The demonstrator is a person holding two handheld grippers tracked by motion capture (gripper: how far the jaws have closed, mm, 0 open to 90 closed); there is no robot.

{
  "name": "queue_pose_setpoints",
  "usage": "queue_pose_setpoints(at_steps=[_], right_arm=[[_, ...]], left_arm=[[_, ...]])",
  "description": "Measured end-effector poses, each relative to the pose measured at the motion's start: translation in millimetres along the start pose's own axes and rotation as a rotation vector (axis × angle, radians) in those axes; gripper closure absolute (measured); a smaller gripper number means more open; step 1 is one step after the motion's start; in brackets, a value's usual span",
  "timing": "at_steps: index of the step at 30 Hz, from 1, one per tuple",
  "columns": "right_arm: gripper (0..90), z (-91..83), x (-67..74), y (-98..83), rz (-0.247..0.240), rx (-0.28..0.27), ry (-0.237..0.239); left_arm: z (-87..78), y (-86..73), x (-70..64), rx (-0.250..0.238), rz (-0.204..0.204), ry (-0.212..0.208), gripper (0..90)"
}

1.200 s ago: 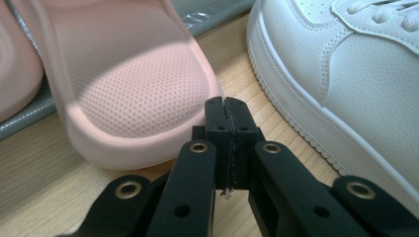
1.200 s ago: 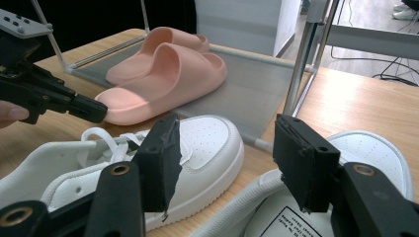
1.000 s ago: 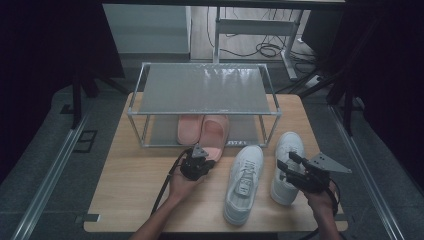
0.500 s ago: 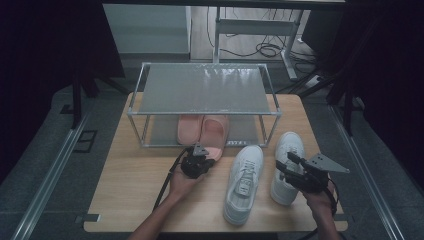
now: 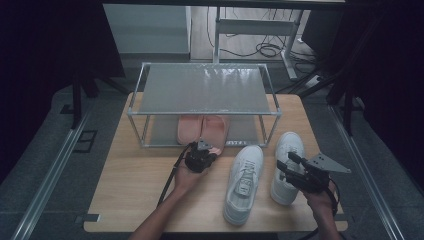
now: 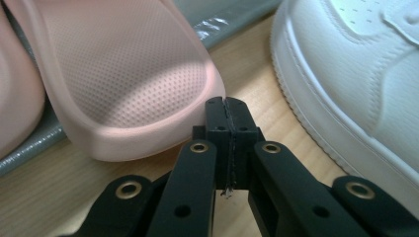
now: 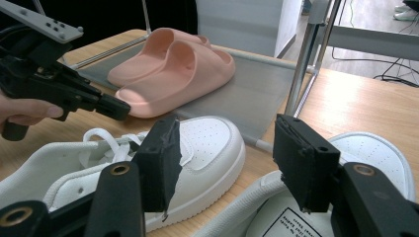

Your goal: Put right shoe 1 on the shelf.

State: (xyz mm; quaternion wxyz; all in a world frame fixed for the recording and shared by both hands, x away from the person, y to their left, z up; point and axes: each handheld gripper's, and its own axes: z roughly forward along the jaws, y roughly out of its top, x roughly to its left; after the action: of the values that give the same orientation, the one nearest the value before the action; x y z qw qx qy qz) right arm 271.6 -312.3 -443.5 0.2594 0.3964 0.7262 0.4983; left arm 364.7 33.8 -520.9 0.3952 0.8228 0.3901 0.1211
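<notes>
1. Pink slide (image 6: 123,79) lying just ahead of the left gripper (image 6: 228,106), fingers pressed flat together with nothing between them, tips at the slide's heel edge, touching or just short of it; hard to tell which.
2. Looks like moulded foam: probably light, soft and springy, matte and dimpled on the footbed, so not likely to slip. Thick rounded heel rim, or the broad strap over the toe end, seems the best place to pinch; squashes under pressure, so a firm bite well onto the rim rather than at its very lip.
3. Pale salmon pink all over, one piece, chunky sole, fine dotted texture inside, smooth rolled rim.
4. Sits on the lower shelf of the rack (image 5: 205,112), heel poking out over the front edge toward the table (image 5: 135,185), beside its twin slide (image 5: 189,129) on the left in the high view.
5. Right gripper (image 5: 287,167) held farther off over the right-hand white sneaker (image 5: 287,165), fingers (image 7: 159,163) spread wide, gripping nothing, heel opening of that sneaker below them.
6. Second white sneaker (image 5: 244,182) lying between the two grippers on the table, toe toward the rack, laces up.
7. Upper shelf of the rack bare, a frosted grey sheet on a metal frame.
</notes>
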Motion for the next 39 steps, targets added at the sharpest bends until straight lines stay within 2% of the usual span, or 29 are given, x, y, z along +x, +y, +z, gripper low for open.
queue_pose_setpoints(at_steps=[10, 24, 30, 39], right_arm=[[44.5, -1.1, -0.5, 0.4, 0.003, -0.003, 0.000], [44.5, -1.1, -0.6, 0.2, 0.004, -0.002, 0.000], [44.5, -1.4, -1.2, 0.1, 0.003, -0.004, -0.003], [44.6, -1.5, -1.9, -0.1, 0.004, -0.006, -0.006]], left_arm=[[8.9, 6.1, 3.3, -0.008, -0.021, 0.039, 90.0], [19.0, 13.5, 10.4, -0.013, -0.065, 0.064, 90.0], [25.4, 18.7, 14.8, -0.009, -0.074, 0.064, 89.9], [32.0, 19.5, 20.1, -0.035, -0.123, 0.059, 89.8]])
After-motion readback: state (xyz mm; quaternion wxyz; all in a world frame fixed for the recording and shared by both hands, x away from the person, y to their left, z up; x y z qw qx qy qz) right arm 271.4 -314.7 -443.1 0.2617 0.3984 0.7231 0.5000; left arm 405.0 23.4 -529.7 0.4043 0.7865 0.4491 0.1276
